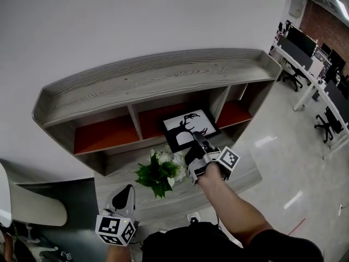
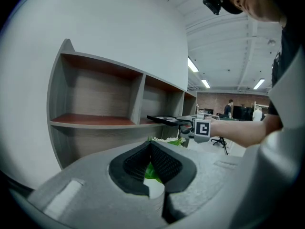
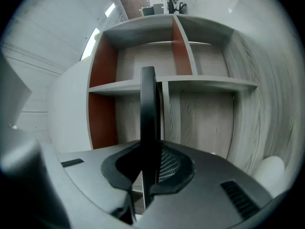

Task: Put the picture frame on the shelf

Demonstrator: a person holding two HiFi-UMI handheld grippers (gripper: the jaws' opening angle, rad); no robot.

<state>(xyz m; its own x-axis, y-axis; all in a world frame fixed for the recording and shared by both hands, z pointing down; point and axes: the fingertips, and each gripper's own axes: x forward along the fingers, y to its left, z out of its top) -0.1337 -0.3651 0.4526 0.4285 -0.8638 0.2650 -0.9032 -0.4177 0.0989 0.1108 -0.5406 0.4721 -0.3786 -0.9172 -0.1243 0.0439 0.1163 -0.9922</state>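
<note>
The picture frame, black-edged with a black-and-white silhouette print, is held flat in front of the middle compartment of the grey wooden shelf. My right gripper is shut on its near edge. In the right gripper view the frame runs edge-on between the pads of the right gripper, pointing at the shelf's divider. The left gripper view shows the frame level with the compartment floor. My left gripper hangs low at the bottom left, shut on nothing.
A bunch of white flowers with green leaves stands on the shelf's lower ledge, just left of my right gripper. A white chair sits at the lower left. Office desks and chairs fill the far right.
</note>
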